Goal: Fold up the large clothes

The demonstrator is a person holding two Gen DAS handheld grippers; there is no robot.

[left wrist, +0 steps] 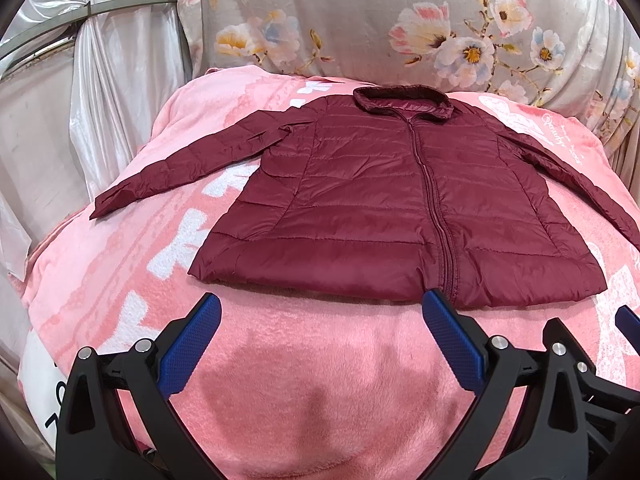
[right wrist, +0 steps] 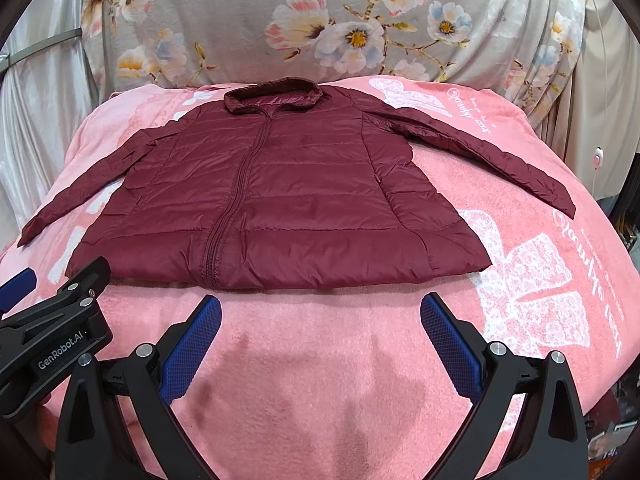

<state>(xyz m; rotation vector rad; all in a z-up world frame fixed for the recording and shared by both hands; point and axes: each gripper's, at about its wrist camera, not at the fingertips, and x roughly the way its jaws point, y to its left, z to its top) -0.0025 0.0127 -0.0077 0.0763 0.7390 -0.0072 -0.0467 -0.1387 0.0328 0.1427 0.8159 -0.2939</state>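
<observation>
A maroon quilted jacket (left wrist: 380,208) lies flat on a pink blanket (left wrist: 304,380), front up and zipped, collar at the far end, both sleeves spread out to the sides. The same jacket (right wrist: 280,200) fills the middle of the right wrist view. My left gripper (left wrist: 320,308) hovers open just short of the jacket's hem, nothing between its blue pads (left wrist: 192,344). My right gripper (right wrist: 320,308) is likewise open and empty, a little in front of the hem. The left gripper's body (right wrist: 52,332) shows at the left edge of the right wrist view.
The pink blanket (right wrist: 540,280) with white printed bows and lettering covers a raised soft surface. A grey floral cloth (left wrist: 380,20) stands behind it. Shiny white drapes (left wrist: 112,92) hang at the left. Cables and clutter (right wrist: 624,216) sit beyond the right edge.
</observation>
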